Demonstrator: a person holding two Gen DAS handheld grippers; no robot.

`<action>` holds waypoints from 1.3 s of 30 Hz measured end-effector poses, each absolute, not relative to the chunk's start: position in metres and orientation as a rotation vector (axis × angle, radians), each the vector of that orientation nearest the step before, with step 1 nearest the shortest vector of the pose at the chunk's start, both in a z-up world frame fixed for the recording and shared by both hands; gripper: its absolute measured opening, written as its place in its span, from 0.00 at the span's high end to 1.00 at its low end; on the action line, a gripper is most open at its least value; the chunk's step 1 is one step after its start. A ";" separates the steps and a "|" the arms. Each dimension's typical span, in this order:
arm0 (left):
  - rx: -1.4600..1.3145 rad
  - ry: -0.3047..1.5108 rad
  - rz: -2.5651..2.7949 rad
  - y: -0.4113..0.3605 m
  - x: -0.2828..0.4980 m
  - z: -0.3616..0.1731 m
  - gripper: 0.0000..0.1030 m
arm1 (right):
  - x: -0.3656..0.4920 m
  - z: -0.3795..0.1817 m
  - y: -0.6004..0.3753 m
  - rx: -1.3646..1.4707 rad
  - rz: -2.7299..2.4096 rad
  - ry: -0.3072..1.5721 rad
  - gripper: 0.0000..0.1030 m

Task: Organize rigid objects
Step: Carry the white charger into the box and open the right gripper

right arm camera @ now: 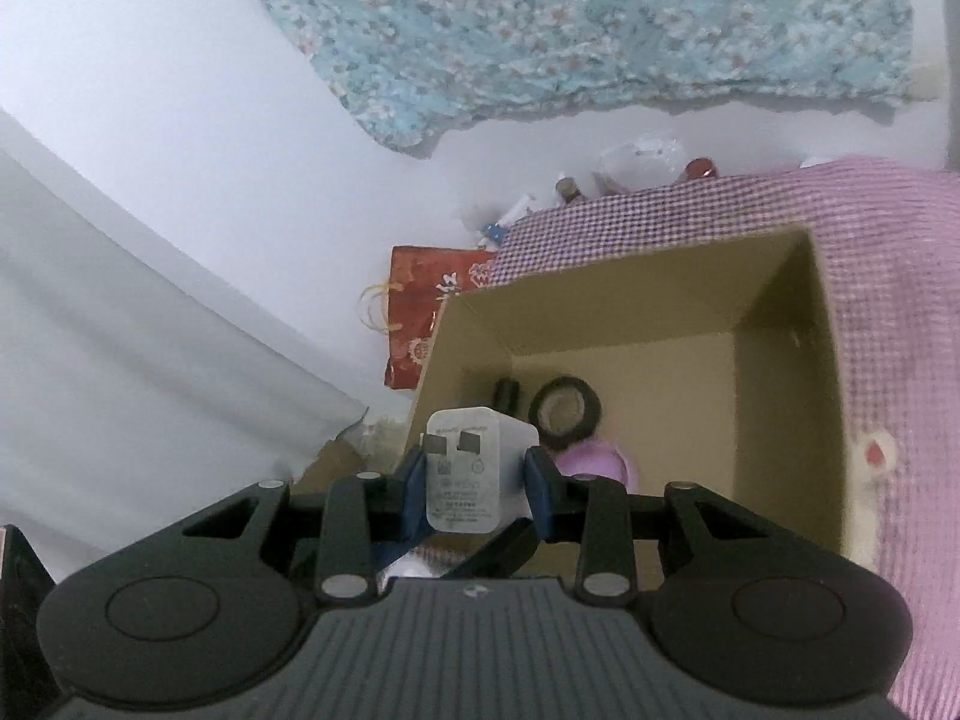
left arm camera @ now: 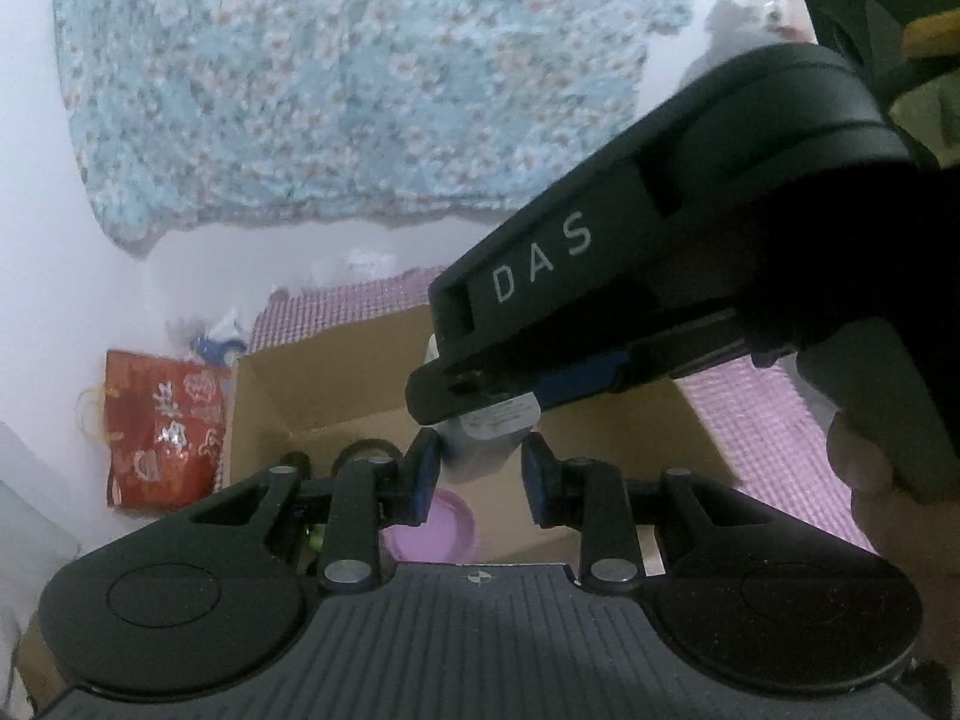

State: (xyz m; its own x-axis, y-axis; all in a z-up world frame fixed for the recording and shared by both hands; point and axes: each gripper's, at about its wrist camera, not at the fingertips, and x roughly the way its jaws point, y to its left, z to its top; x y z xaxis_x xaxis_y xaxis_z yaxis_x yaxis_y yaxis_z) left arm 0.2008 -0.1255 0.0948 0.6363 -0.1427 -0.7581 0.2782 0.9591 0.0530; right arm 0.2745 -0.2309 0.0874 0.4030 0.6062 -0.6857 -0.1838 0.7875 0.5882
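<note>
My right gripper [right arm camera: 477, 474] is shut on a white plug adapter [right arm camera: 468, 471] and holds it over the near left corner of an open cardboard box [right arm camera: 774, 276]. In the box lie a black tape roll [right arm camera: 567, 414], a small black cylinder [right arm camera: 507, 396] and a pink lid [right arm camera: 594, 462]. In the left wrist view my left gripper [left arm camera: 480, 468] is open and empty just above the box [left arm camera: 336, 366]. The right gripper [left arm camera: 480, 402] comes in from the upper right with the adapter [left arm camera: 489, 438] in its fingers, right in front of my left fingertips. The pink lid [left arm camera: 432, 528] shows below.
The box stands on a pink checked cloth [right arm camera: 888, 312]. A red patterned bag [left arm camera: 162, 426] stands left of the box against a white wall [right arm camera: 180, 150]. A blue floral cloth [left arm camera: 360, 78] hangs above. Small bottles and clutter [right arm camera: 600, 186] lie behind the box.
</note>
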 end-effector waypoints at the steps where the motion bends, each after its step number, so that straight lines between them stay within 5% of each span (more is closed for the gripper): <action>1: 0.163 0.876 -0.235 -0.125 0.213 0.090 0.72 | 0.286 0.082 -0.230 0.466 0.523 1.062 0.64; 24: 0.089 1.203 -0.120 -0.128 0.339 -0.012 0.71 | 0.429 -0.067 -0.224 0.528 0.479 1.318 0.70; 39: 0.081 1.193 -0.101 -0.120 0.332 -0.001 0.60 | 0.431 -0.057 -0.224 0.571 0.478 1.269 0.69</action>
